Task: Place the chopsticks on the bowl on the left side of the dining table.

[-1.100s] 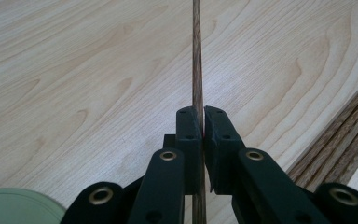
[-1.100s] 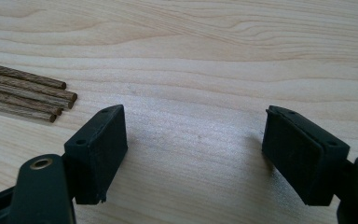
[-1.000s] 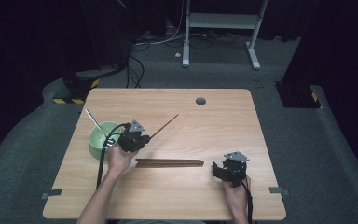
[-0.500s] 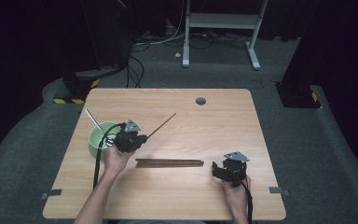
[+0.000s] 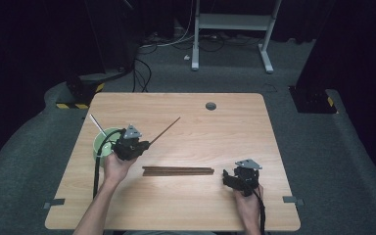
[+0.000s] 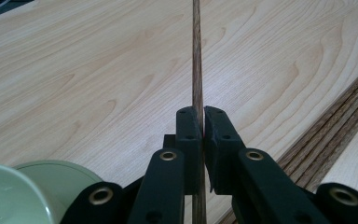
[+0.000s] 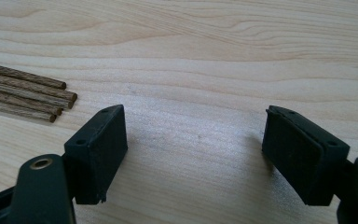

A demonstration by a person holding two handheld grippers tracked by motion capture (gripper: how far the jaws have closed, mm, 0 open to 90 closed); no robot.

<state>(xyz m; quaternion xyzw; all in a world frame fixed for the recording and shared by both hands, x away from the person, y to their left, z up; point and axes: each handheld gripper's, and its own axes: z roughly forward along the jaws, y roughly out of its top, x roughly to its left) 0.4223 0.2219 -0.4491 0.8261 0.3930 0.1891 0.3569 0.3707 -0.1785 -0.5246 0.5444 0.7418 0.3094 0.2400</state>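
The stick (image 5: 165, 132) is clamped in the left gripper (image 5: 142, 145), its free end pointing toward 1 o'clock above the table (image 5: 235, 122); in the left gripper view the stick (image 6: 196, 56) runs straight up between the closed jaws. The green cup (image 5: 103, 142) sits just at the gripper's 9 o'clock, a thin rod (image 5: 97, 125) leaning in it. The bundle (image 5: 178, 171) lies at 5 o'clock from the gripper. At the bundle's 3 o'clock, the right gripper (image 5: 226, 177) rests with jaws wide apart, holding nothing.

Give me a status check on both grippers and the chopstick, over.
Left gripper shut on one chopstick, beside the green cup. Right gripper open, idle near the chopstick pile. Nothing in the way.
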